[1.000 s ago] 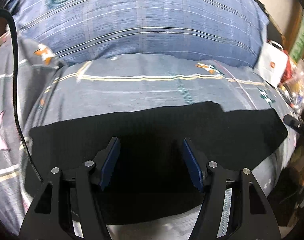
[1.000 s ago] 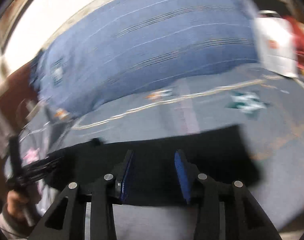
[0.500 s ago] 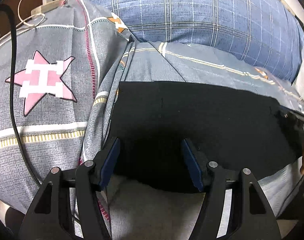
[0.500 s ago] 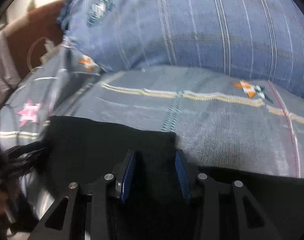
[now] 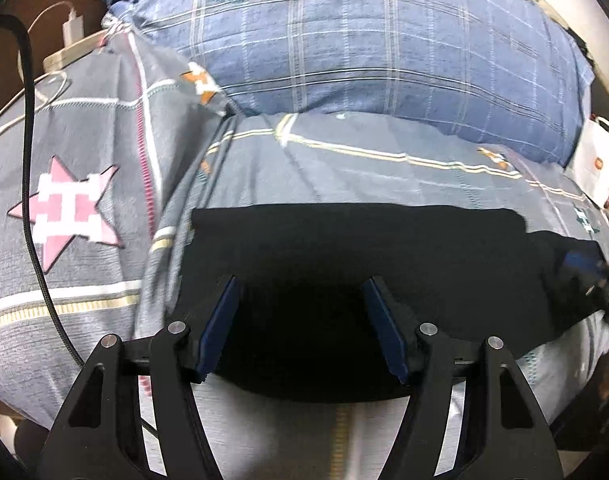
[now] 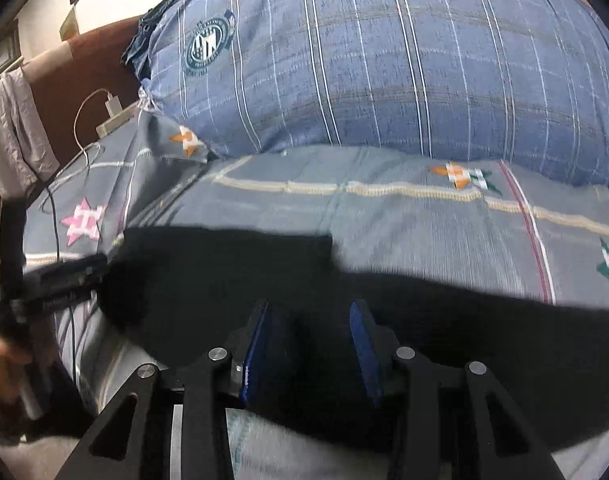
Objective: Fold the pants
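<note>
Angling down over bed (image 5: 344, 168): left gripper (image 5: 300, 320) wide apart, right gripper (image 6: 310, 344) narrower, both empty; black pants (image 5: 364, 248) flat just beyond, beneath fingertips.

No readable words or numbers are showing in either view. The blue plaid pillow (image 5: 384, 40) is carrying a round teal crest (image 6: 208, 42) — a ring of lettering is running around its rim, but it is blurring too small to make out. The white paper bag (image 5: 596, 168) at the right edge is bearing a small orange mark, too tiny to read. On the grey bedsheet (image 6: 384, 220), a pink star (image 5: 66, 210) is framing a blocky white shape resembling an "H" — possibly a letter, possibly only a pattern.
</note>
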